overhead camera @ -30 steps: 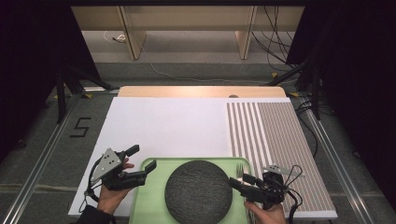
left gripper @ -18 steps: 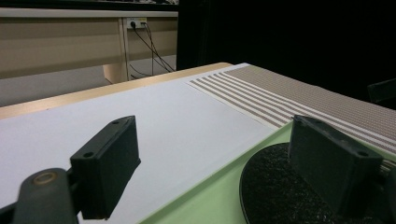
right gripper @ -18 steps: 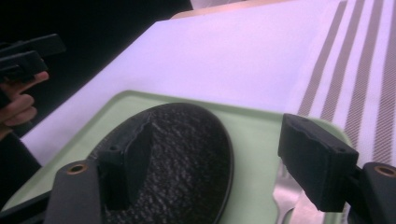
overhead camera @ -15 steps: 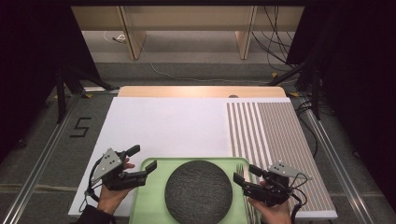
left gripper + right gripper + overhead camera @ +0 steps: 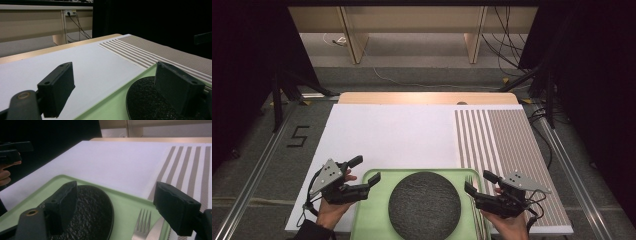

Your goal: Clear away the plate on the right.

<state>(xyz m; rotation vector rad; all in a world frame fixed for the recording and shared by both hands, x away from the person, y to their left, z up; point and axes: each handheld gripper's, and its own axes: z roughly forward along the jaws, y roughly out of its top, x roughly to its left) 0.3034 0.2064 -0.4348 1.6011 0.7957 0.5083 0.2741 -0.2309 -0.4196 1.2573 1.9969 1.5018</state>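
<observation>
A pale green tray [image 5: 372,220] lies at the table's near edge, with a dark rough round plate [image 5: 424,205] in its middle. A silver fork [image 5: 476,212] rests along the tray's right rim, tines pointing away; its tines [image 5: 142,220] show below my right gripper. My right gripper [image 5: 478,181] hovers over that rim. Its jaws have just been opening and stand wide with nothing between them [image 5: 120,205]. My left gripper [image 5: 366,170] is open at the tray's left corner, one jaw over the white board, the other over the plate [image 5: 147,100].
The tray sits on a white board [image 5: 402,135] whose right part is a brown-and-white striped mat [image 5: 507,145]. A wooden strip [image 5: 427,98] borders the far edge. Beyond are floor, cables and table legs. The other hand's gripper [image 5: 12,150] shows at upper left in the right gripper view.
My right gripper has shifted slightly right and away from the plate, and its jaws have spread wider. The left hand and gripper have stayed put.
</observation>
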